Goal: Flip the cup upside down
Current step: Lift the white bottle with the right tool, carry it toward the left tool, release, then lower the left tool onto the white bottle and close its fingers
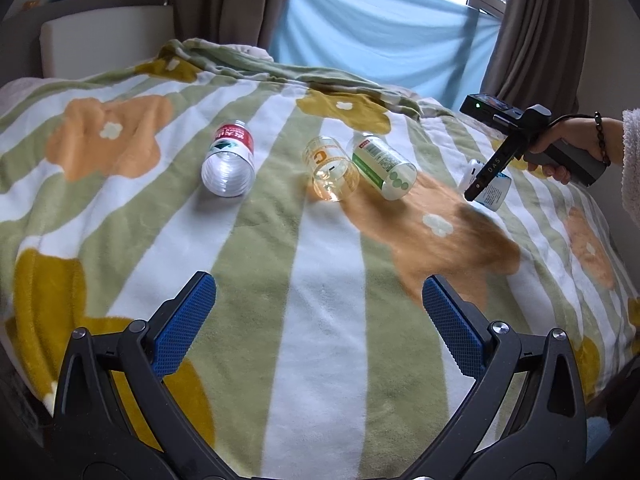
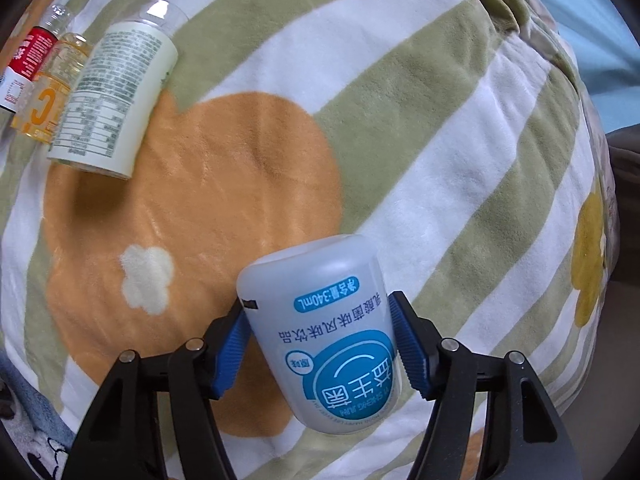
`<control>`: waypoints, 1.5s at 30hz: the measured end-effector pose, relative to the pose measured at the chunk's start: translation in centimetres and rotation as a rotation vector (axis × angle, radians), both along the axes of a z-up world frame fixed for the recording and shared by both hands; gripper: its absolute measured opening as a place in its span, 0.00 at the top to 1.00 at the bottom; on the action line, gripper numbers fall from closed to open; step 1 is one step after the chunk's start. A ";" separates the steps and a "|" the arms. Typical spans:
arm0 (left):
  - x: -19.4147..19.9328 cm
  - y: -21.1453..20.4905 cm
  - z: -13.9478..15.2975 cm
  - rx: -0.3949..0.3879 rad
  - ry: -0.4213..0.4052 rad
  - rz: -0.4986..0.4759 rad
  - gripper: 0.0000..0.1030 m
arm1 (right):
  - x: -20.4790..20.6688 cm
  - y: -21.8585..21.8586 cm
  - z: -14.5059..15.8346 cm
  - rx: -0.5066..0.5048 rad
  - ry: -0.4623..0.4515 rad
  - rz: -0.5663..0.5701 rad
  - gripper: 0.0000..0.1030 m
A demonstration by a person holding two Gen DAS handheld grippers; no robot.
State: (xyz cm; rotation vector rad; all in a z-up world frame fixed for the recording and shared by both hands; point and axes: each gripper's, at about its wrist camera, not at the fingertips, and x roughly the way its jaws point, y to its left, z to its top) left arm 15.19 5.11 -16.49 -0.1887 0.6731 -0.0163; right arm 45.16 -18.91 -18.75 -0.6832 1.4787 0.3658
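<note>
The blanket point(image 2: 400, 120) is soft, fuzzy matt fleece, the cup point(image 2: 320, 332) is frosted, milky plastic with a smooth printed label, and the gripper pads point(image 1: 188, 320) are blue ribbed rubber set on matt black plastic arms with shiny metal rivets.

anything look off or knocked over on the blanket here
Three cut bottle cups lie tipped on their sides on the blanket: red-label, orange, green-label. No spill visible. The right gripper holds the white cup, print upside down.
</note>
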 end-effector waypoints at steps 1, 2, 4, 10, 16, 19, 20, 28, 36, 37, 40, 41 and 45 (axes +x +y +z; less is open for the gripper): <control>-0.2 0.0 0.2 -0.001 -0.002 -0.002 0.00 | -0.8 0.1 0.7 0.044 0.012 -0.016 0.39; -0.5 0.0 0.4 -0.001 -0.007 -0.002 0.00 | -1.8 0.3 1.4 0.072 0.018 -0.031 0.39; -1.1 0.1 0.8 -0.005 -0.013 -0.003 0.00 | -4.0 0.8 2.5 0.122 0.039 -0.051 0.39; -4.0 -0.4 2.1 -0.005 -0.028 -0.020 0.00 | -11.4 2.3 4.3 0.298 0.116 -0.157 0.39; -6.5 -0.5 2.9 -0.022 -0.021 -0.062 0.00 | -15.6 1.9 0.7 0.353 0.134 -0.222 0.39; -7.2 -0.7 2.8 -0.017 0.008 -0.083 0.00 | -16.3 1.9 -1.0 0.378 0.157 -0.252 0.39; -7.5 -0.9 2.7 -0.014 0.015 -0.088 0.00 | -16.9 2.6 -1.8 0.373 0.141 -0.250 0.39; -8.1 -1.6 2.5 -0.008 0.044 -0.112 0.00 | -16.5 3.6 -4.1 0.395 0.146 -0.306 0.37; -8.0 -2.5 3.2 -0.047 0.064 -0.139 0.00 | -16.2 0.2 -1.0 0.522 0.062 -0.347 0.06; -7.8 -2.6 3.4 -0.051 0.067 -0.140 0.00 | -16.4 -0.3 -0.2 0.534 0.042 -0.341 0.05; -6.5 -2.9 4.6 -0.056 0.087 -0.137 0.00 | -17.7 -2.1 2.0 0.559 -0.004 -0.348 0.03; -5.8 -3.1 5.1 -0.063 0.100 -0.141 0.00 | -18.1 -2.3 2.8 0.569 -0.012 -0.354 0.03; -2.1 -4.8 7.0 -0.112 0.178 -0.183 0.00 | -21.3 -3.5 6.2 0.454 -0.172 -0.248 0.03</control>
